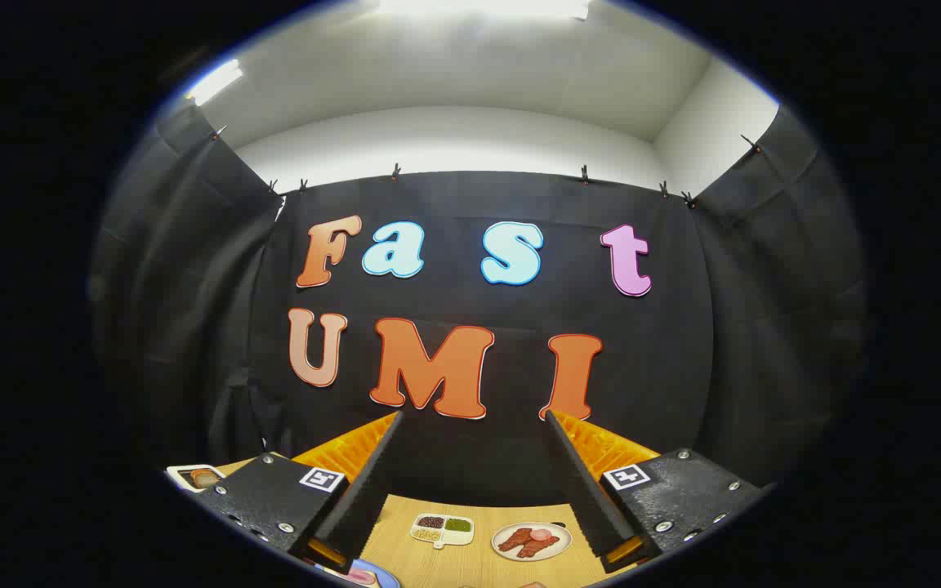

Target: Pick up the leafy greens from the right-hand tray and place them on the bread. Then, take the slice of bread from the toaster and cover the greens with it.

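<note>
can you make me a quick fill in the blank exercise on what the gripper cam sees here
1. The gripper has its fingers spread ____, with nothing between them.
2. The round plate on the wooden table carries slices of ____.
3. The divided tray sits on the ____ between the fingers, beside the round plate.
4. The gripper is aimed mostly at the booth's black ____ rather than down at the table.

Missing words: open; meat; table; wall
</note>
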